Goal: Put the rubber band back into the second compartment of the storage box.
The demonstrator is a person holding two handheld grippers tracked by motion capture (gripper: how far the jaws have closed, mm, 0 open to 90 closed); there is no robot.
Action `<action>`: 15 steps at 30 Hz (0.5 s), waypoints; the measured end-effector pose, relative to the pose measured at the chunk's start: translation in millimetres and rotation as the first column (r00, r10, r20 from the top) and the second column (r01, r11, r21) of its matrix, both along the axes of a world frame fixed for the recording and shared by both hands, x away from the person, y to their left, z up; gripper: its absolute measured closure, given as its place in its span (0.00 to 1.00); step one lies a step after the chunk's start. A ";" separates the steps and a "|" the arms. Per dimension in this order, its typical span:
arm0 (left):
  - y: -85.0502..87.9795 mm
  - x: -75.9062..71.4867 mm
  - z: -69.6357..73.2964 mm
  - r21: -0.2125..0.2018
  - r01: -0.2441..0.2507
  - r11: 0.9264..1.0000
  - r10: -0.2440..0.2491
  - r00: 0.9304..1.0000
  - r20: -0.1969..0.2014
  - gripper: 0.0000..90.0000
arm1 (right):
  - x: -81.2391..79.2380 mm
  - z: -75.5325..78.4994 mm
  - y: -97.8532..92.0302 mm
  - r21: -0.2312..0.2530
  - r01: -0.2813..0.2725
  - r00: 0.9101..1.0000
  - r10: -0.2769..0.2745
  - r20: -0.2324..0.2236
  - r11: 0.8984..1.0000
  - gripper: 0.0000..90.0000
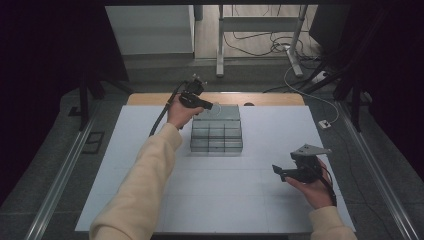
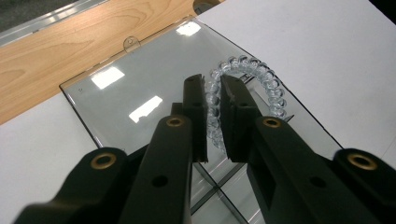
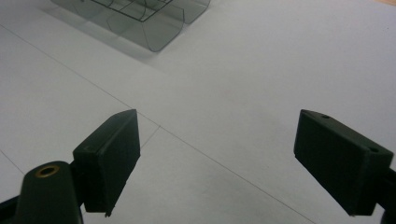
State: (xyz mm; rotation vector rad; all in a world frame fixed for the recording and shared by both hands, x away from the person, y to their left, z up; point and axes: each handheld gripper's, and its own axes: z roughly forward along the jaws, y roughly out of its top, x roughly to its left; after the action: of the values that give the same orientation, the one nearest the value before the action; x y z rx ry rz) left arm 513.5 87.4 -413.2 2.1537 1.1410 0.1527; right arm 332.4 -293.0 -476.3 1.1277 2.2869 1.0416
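Note:
A clear bead bracelet (image 2: 273, 86) hangs just over the open lid (image 2: 140, 93) of a smoky transparent compartment box (image 1: 216, 135). My left gripper (image 2: 212, 81) is shut on the bracelet, with one side of the bead ring pinched between its jaws. From above, the left gripper (image 1: 202, 102) is at the box's far left corner, and the bracelet (image 1: 216, 106) shows as a pale loop. My right gripper (image 1: 280, 171) is held low over the white table at the near right. In its own view the right gripper (image 3: 217, 121) is open, with nothing between its jaws.
The box (image 3: 140, 18) sits in the middle of a white table top (image 1: 225, 200), whose far edge meets a wooden strip (image 1: 150, 98). A small dark object (image 1: 248, 104) lies on that strip. Beyond the table are desk legs and cables on the floor (image 1: 280, 47).

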 end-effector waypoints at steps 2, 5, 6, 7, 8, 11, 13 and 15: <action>0.1 -0.2 -0.3 0.002 0.001 1.000 -0.001 1.000 -0.001 0.91 | -0.1 0.0 -0.2 0.002 0.000 1.000 0.000 0.000 1.000 0.16; -0.1 -0.2 -2.4 0.009 0.002 1.000 -0.002 1.000 -0.007 0.91 | -0.2 0.0 -0.2 0.000 -0.001 1.000 0.001 0.001 1.000 0.16; -0.4 -0.3 -3.3 0.011 0.003 1.000 -0.003 1.000 -0.009 0.91 | -0.2 0.1 -0.1 0.000 -0.001 1.000 0.001 0.001 1.000 0.16; -0.9 -0.4 -4.6 0.014 0.005 1.000 -0.005 1.000 -0.011 0.91 | -0.2 0.1 -0.1 0.000 -0.001 1.000 0.001 0.002 1.000 0.16; -1.5 -0.4 -5.8 0.018 0.009 1.000 -0.009 1.000 -0.014 0.91 | -0.1 0.0 -0.1 0.000 -0.001 1.000 0.001 0.001 1.000 0.16; -4.2 -0.7 -10.7 0.031 0.014 0.999 -0.014 1.000 -0.021 0.91 | -0.1 -0.1 -0.1 -0.001 -0.001 1.000 0.001 0.001 1.000 0.16; -6.1 -1.0 -15.1 0.028 0.015 0.999 -0.014 1.000 -0.026 0.91 | -0.1 -0.1 -0.1 -0.001 0.000 1.000 0.000 0.001 1.000 0.16; -7.5 -1.2 -19.1 0.030 0.018 0.999 -0.017 0.999 -0.031 0.91 | -0.1 -0.2 -0.2 -0.003 0.000 1.000 0.000 0.001 1.000 0.16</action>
State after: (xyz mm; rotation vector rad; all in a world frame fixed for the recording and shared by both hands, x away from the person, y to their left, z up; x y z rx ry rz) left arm 512.2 79.9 -432.4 2.1993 1.1435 0.1295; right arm 332.3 -293.1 -476.5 1.1259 2.2870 1.0386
